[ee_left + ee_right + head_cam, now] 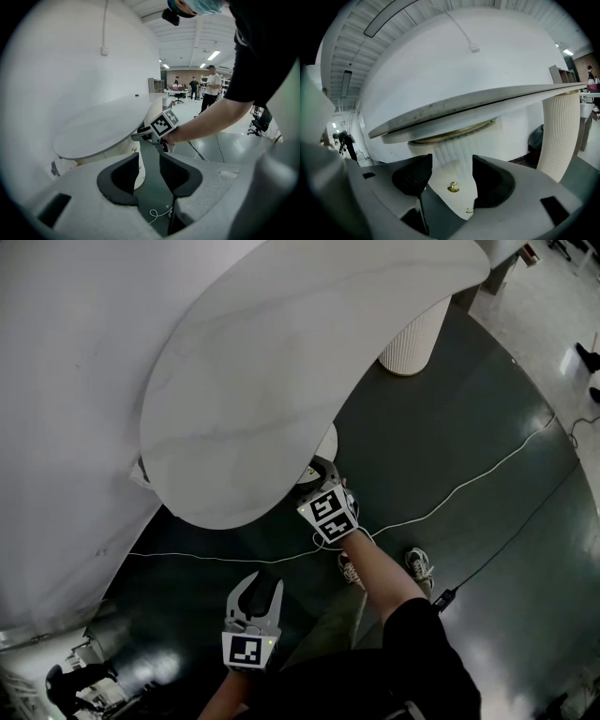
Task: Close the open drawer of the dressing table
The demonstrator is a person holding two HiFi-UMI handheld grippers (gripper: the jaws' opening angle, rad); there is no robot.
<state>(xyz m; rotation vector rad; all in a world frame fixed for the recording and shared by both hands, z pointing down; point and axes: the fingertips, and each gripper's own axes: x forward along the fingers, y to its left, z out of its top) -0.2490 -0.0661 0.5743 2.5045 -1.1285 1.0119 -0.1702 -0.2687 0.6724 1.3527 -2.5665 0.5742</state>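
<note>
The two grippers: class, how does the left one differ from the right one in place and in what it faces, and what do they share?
The right gripper reaches under the tabletop; the left gripper hangs back over the dark floor. The right gripper faces a brass knob on the table's cream front; the left gripper faces floor and a white cable. Both have open jaws holding nothing.

Cream dressing table [281, 381], oval marbled top [478, 105], fluted pedestal [464, 145] beneath, smooth drawer front [449, 174] bearing brass knob [453, 187]
</note>
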